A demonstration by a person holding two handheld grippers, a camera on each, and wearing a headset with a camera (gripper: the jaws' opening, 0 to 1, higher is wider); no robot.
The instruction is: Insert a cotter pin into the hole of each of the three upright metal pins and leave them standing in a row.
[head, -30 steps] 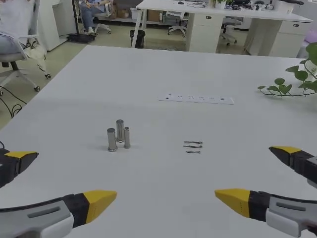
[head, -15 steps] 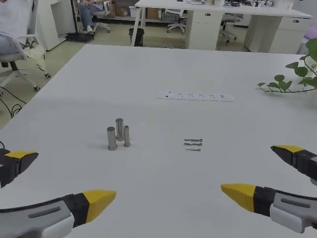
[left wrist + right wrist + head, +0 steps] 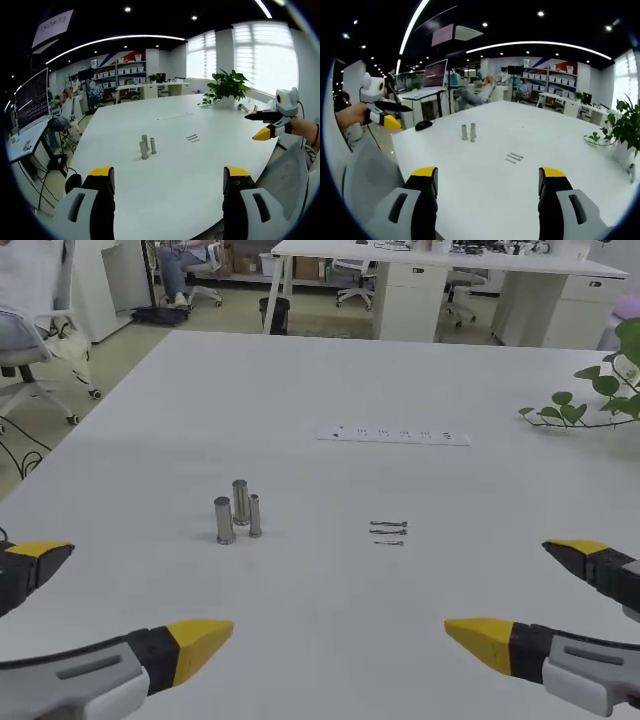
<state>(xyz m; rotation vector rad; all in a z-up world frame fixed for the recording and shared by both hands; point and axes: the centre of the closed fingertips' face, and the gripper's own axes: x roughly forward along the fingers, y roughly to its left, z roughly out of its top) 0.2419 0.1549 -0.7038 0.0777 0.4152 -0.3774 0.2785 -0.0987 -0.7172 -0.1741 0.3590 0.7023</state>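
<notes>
Three upright metal pins stand bunched together on the white table, left of centre; they also show as metal pins and metal pins in the gripper views. Three small cotter pins lie side by side to their right, seen too as cotter pins and cotter pins. My left gripper hovers open near the front left edge, well short of the metal pins. My right gripper hovers open at the front right, nearer than the cotter pins. Both hold nothing.
A white power strip lies across the table beyond the pins. A leafy plant reaches in at the right edge. Office chairs and desks stand past the far edge, where a person sits.
The head view has shifted slightly. The right gripper has drifted a little to the right and lower; the left gripper and the pins stay put.
</notes>
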